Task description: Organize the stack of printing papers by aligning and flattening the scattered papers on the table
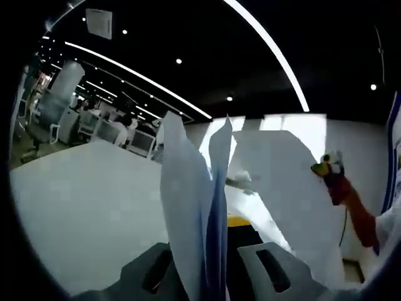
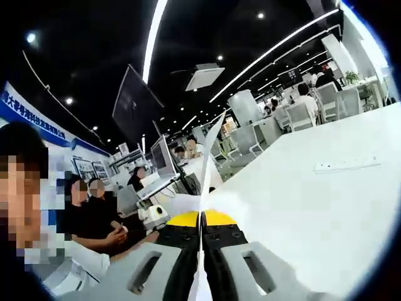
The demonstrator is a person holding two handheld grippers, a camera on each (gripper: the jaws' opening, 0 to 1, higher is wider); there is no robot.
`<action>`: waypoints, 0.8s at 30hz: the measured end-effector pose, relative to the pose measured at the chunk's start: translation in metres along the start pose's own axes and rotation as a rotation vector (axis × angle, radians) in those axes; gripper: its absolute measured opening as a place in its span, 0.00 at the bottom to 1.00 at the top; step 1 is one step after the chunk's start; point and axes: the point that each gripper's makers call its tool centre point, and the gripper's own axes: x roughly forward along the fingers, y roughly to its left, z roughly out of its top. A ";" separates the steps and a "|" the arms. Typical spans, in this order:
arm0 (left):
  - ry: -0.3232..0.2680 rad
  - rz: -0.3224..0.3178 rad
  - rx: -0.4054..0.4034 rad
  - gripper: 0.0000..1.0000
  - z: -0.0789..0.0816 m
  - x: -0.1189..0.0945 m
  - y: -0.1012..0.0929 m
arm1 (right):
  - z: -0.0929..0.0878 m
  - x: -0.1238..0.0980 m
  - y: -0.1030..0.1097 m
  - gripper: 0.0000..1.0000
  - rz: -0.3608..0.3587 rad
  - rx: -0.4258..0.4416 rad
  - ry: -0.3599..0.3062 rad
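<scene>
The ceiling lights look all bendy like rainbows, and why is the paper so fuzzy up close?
Left gripper view: the fisheye lens bends the ceiling light strips into arcs, and the paper sheets between the jaws are blurred because they are near the lens. Right gripper view: its light strip curves too, and the edge-on sheet looks soft.

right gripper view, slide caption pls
Right gripper shut on edge-on paper, held above the white table.

Open-plan office: desk rows, office chairs (image 2: pixel 299 114), monitors (image 2: pixel 161 157), ceiling strip lights (image 1: pixel 135 76).
</scene>
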 end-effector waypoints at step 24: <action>-0.005 -0.009 0.000 0.07 -0.001 -0.001 0.001 | -0.038 0.023 -0.019 0.00 -0.027 0.017 0.091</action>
